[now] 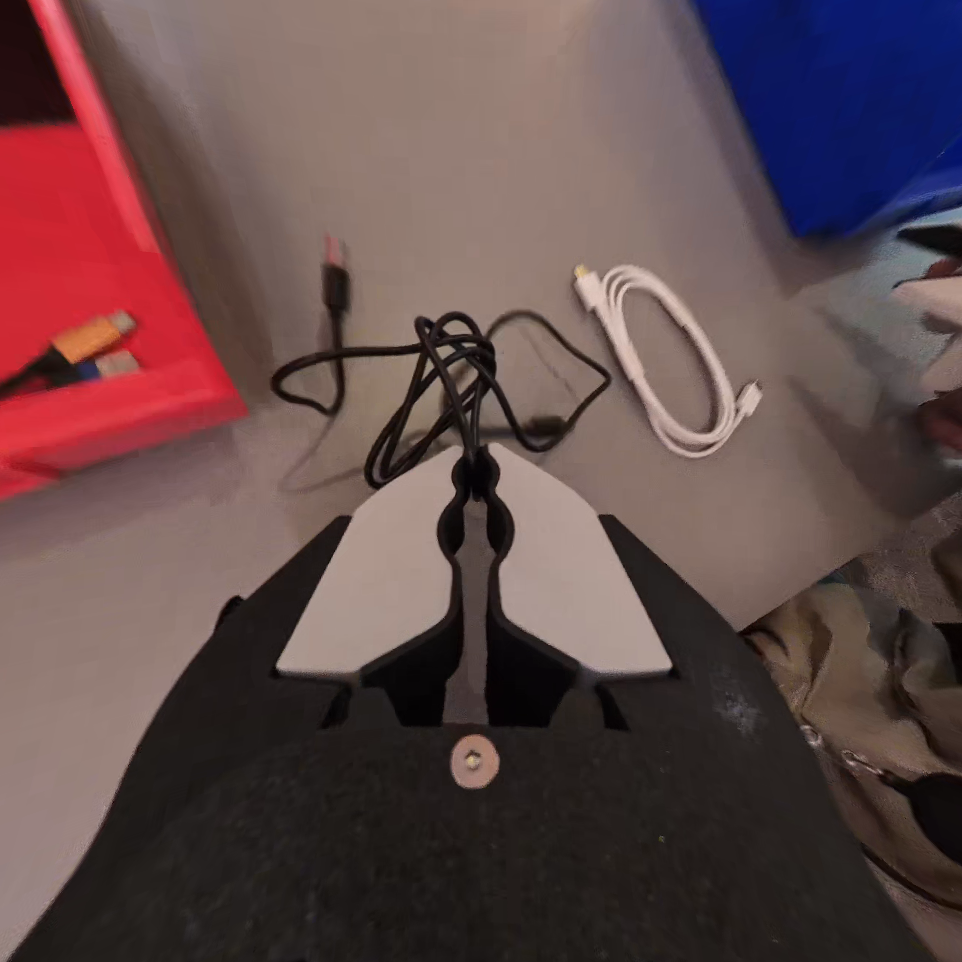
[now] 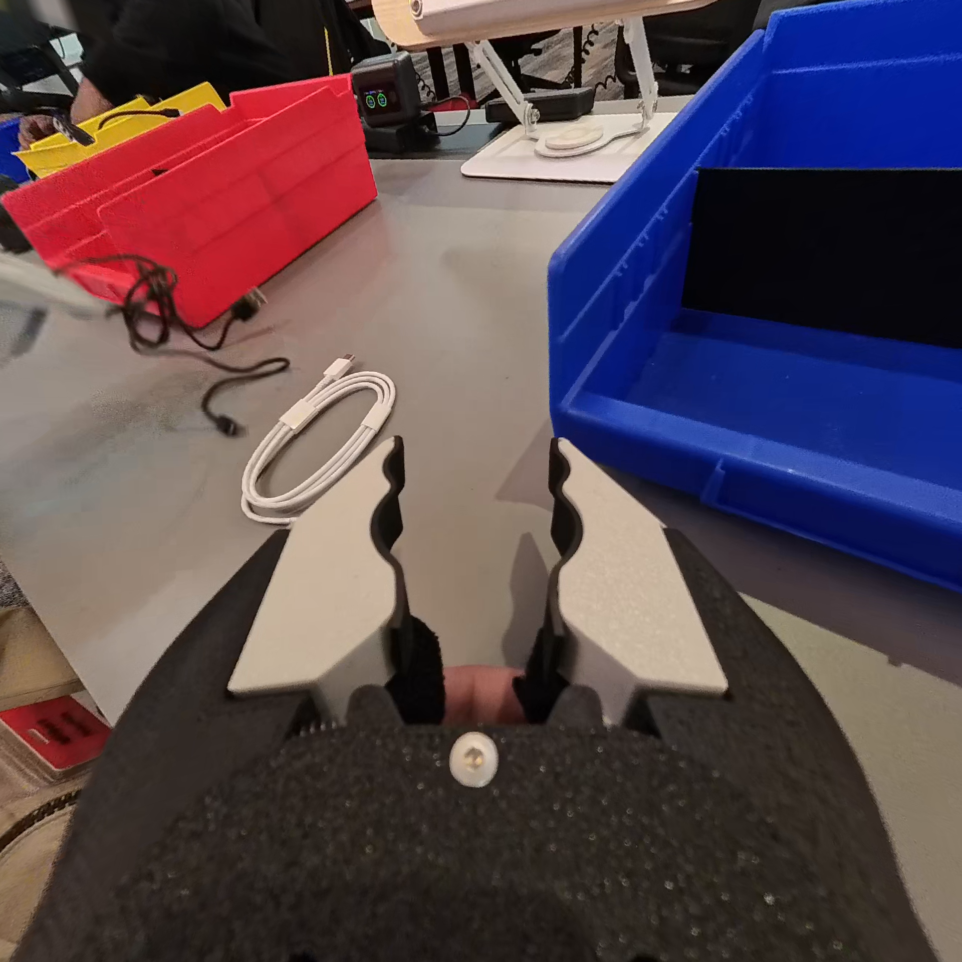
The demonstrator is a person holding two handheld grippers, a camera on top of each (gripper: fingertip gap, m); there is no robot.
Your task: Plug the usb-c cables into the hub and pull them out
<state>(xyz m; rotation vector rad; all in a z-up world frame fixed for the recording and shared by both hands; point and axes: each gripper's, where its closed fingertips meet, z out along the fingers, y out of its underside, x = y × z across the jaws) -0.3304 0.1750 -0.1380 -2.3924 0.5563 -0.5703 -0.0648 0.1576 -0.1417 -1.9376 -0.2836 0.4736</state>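
My left gripper [image 1: 472, 460] is shut on a tangled black cable [image 1: 442, 364] and holds its loops above the grey table; one plug of it [image 1: 334, 283] lies farther off. The same black cable shows in the right wrist view [image 2: 156, 312], with the left gripper blurred at the left edge. A coiled white USB-C cable [image 1: 671, 359] lies flat on the table to the right; it also shows in the right wrist view [image 2: 317, 447], just left of my right gripper. My right gripper [image 2: 476, 447] is open and empty above the table. No hub is visible.
A red bin [image 1: 78, 260] holding cables with orange and blue plugs [image 1: 93, 343] stands at the left; it also shows in the right wrist view [image 2: 224, 208]. A blue bin [image 2: 781, 312] stands at the right. A yellow bin [image 2: 119, 130], a small screen device [image 2: 382, 99] and a white stand [image 2: 567, 140] are at the back.
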